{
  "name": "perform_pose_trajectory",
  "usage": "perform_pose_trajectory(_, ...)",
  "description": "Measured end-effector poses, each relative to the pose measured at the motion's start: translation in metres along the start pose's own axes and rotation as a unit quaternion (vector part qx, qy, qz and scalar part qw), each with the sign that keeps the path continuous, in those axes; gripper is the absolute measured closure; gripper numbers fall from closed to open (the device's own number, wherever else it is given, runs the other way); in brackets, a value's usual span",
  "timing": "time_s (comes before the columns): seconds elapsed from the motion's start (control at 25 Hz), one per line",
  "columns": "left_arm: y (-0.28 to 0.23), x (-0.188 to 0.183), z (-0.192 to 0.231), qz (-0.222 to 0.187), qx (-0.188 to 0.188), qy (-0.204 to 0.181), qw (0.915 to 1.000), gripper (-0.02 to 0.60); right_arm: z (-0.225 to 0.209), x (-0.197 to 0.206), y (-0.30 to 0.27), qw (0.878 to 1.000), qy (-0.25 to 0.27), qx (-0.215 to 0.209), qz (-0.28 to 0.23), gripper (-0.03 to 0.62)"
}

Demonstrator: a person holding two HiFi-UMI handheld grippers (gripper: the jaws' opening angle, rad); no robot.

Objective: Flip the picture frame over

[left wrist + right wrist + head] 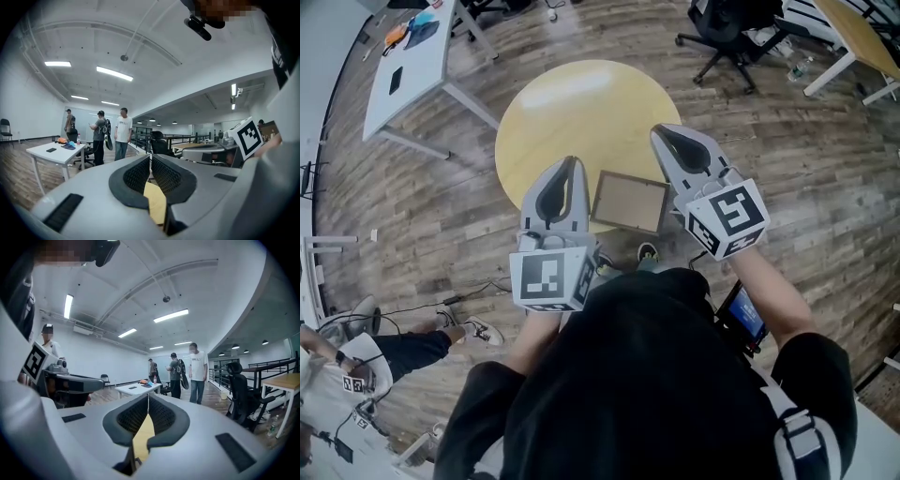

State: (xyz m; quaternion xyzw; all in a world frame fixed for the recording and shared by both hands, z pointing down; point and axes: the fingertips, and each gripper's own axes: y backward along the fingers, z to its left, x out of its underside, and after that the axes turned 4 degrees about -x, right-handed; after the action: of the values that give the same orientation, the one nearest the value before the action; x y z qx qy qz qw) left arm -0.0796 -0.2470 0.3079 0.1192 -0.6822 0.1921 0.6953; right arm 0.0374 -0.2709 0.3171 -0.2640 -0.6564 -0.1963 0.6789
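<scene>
The left gripper (150,157) has its jaws pressed together with nothing between them. The right gripper (148,397) is likewise closed and empty. In the head view, both are held above the round yellow table (567,103). The picture frame (630,201) lies flat near the table's near edge, between the two grippers and apart from both.

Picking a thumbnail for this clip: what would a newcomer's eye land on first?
Two big grey grippers fill the middle of the head view: the left gripper and the right gripper, both with jaws together and nothing between them, held over the round yellow table. Between them, a picture frame lies flat at the table's near edge, touched by neither gripper.
</scene>
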Motion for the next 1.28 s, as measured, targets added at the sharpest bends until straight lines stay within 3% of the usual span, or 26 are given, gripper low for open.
perform_pose_trajectory(0.2,0.004,-0.002,-0.008,0.001,0.009,0.002,1.0000,0.548,0.020,-0.009,0.009,0.999,0.013,-0.031,-0.011,0.576)
perform_pose_trajectory(0.6,0.003,-0.004,-0.013,0.003,0.019,0.001,0.9998,0.547,0.028,-0.003,0.007,0.999,0.020,-0.033,-0.002,0.576)
perform_pose_trajectory(1.28,0.003,0.002,0.001,0.009,0.004,0.002,1.0000,0.547,0.034,0.002,-0.012,0.998,0.027,-0.053,0.006,0.576)
